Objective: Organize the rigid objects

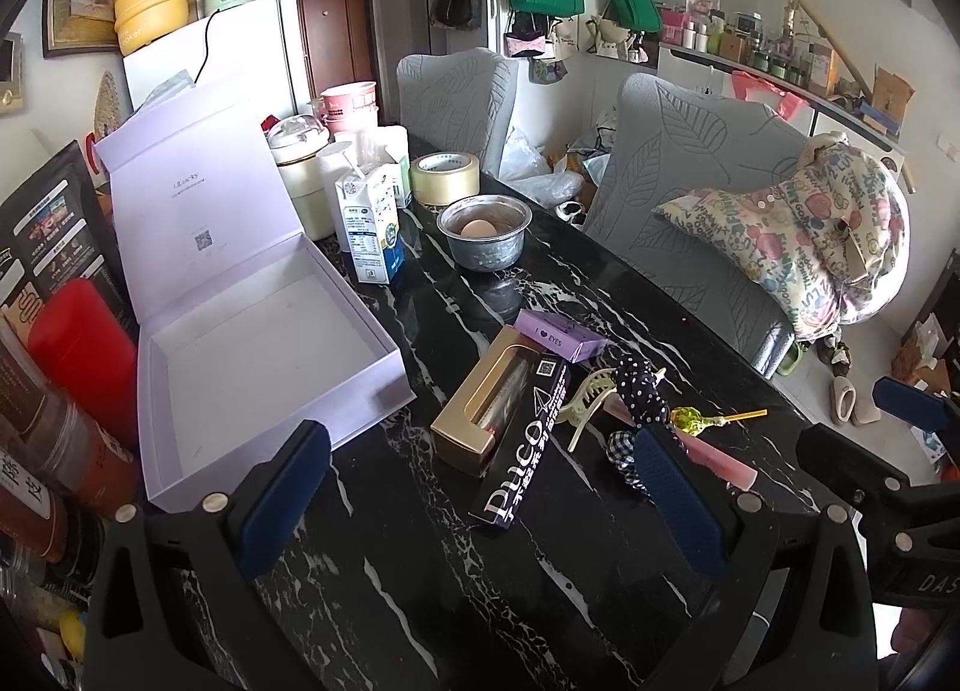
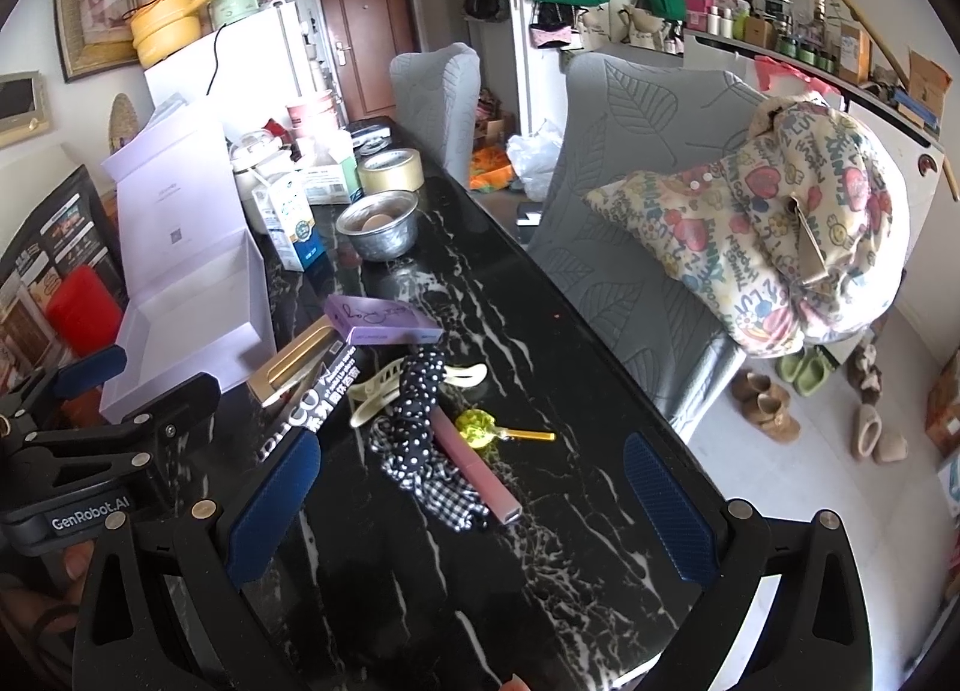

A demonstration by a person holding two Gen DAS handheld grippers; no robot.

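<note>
Clutter covers a black marble-veined worktop (image 1: 456, 559) as two hand-held grippers hover above its near edge, neither touching anything. The left gripper (image 1: 480, 493) has its blue-padded fingers (image 1: 282, 487) spread wide and empty; the right gripper (image 2: 474, 505) likewise holds its fingers (image 2: 273, 505) wide apart with nothing between them.

Ahead of the left gripper, an open lilac gift box (image 1: 264, 343) sits at the left of the worktop, its lid standing upright behind an empty tray. Just right of the box lies a gold box with a window (image 1: 480, 400), touching a long black carton (image 1: 528, 445) printed with white lettering. A small purple box (image 1: 561, 334) rests on the far end of those two. To the right, a cream hair claw (image 1: 585, 397), a polka-dot fabric scrunchie (image 1: 642, 391), a pink tube (image 2: 474, 463) and a green-wrapped lollipop with a yellow stick (image 2: 480, 428) lie close together, the tube lying across the checked fabric.

Farther back stand a metal bowl holding an egg (image 1: 485, 232), a milk carton (image 1: 372, 226) and a roll of tape (image 1: 445, 178). Two grey leaf-patterned chairs (image 1: 678, 199) flank the worktop's right side, one draped with a printed garment (image 1: 828, 229).
</note>
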